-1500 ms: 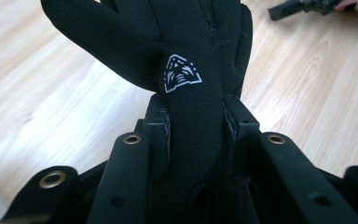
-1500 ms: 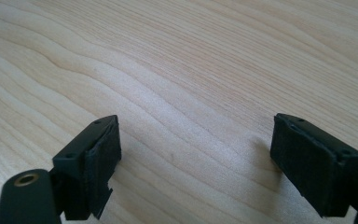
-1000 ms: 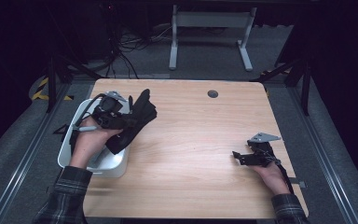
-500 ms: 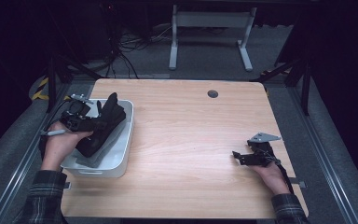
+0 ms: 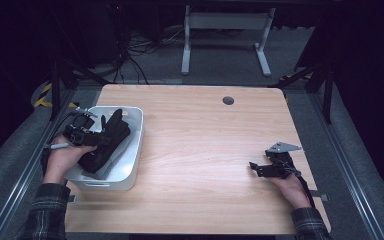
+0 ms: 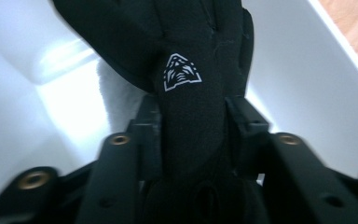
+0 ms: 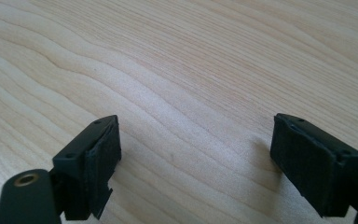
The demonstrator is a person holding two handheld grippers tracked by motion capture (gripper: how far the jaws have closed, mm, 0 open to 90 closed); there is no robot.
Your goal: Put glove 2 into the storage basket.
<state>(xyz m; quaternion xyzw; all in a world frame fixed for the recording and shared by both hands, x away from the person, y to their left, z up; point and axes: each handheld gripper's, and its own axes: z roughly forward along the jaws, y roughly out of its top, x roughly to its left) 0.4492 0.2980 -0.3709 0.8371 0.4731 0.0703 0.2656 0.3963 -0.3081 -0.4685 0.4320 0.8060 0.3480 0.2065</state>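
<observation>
A black glove (image 5: 111, 131) with a small white emblem (image 6: 181, 71) hangs down into the white bin (image 5: 136, 145) at the table's left side. My left gripper (image 5: 94, 136) is shut on the glove (image 6: 193, 116), its jaws pinching the fabric from both sides over the bin's inside. More dark cloth lies under the glove in the bin. My right gripper (image 5: 258, 168) rests low on the wooden table (image 5: 205, 150) at the right, jaws wide apart. Its view has bare wood between the pads (image 7: 193, 154).
A round cable hole (image 5: 228, 100) sits at the table's far edge. Metal rails run along both sides of the table, and a desk frame with cables stands on the floor beyond it.
My left gripper carried the glove from above the bin's right rim leftward and down into the bin. The right gripper has stayed where it was.
</observation>
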